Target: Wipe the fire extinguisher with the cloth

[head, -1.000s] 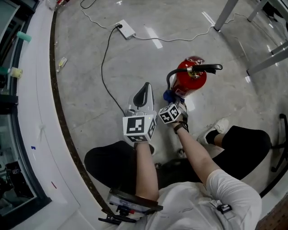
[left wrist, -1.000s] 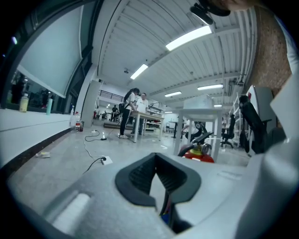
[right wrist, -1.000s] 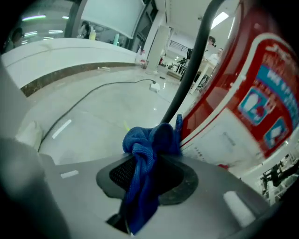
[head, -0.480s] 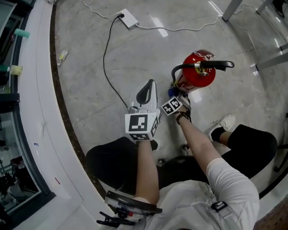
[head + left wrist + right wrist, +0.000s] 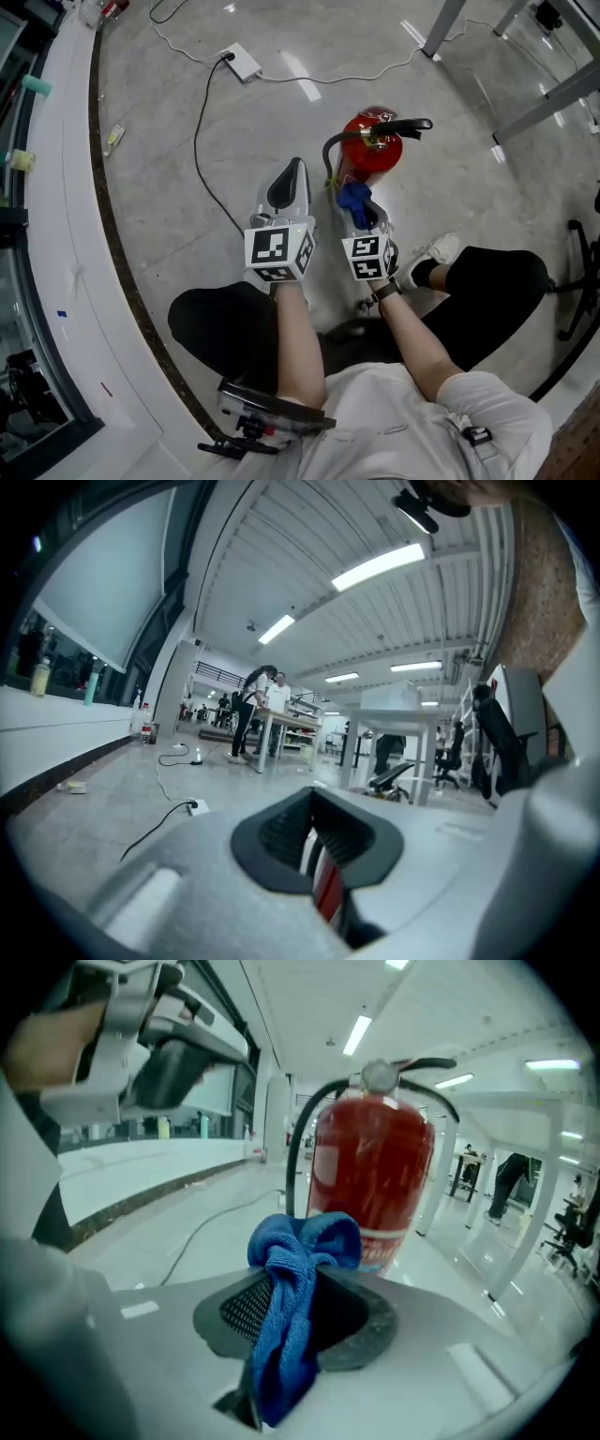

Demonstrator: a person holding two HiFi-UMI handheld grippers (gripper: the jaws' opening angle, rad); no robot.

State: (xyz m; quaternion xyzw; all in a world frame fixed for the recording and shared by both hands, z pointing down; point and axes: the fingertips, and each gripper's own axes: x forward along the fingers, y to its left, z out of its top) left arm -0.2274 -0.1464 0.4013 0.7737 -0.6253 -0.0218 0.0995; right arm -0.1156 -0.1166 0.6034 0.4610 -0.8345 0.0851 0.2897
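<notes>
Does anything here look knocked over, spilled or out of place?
Nothing is spilled or toppled. The fire extinguisher stands upright, and the right gripper pinches a bunched blue cloth. The only untidy thing is a power strip whose cable trails loose across the floor.

Open-plan lab or workshop: polished grey floor [image 5: 178,169], long workbenches [image 5: 291,722], office chairs [image 5: 457,757], ceiling strip lights [image 5: 379,566].

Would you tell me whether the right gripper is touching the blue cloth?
Touching. In the right gripper view, the right gripper has its jaws shut on the blue cloth, bunching out between them.
</notes>
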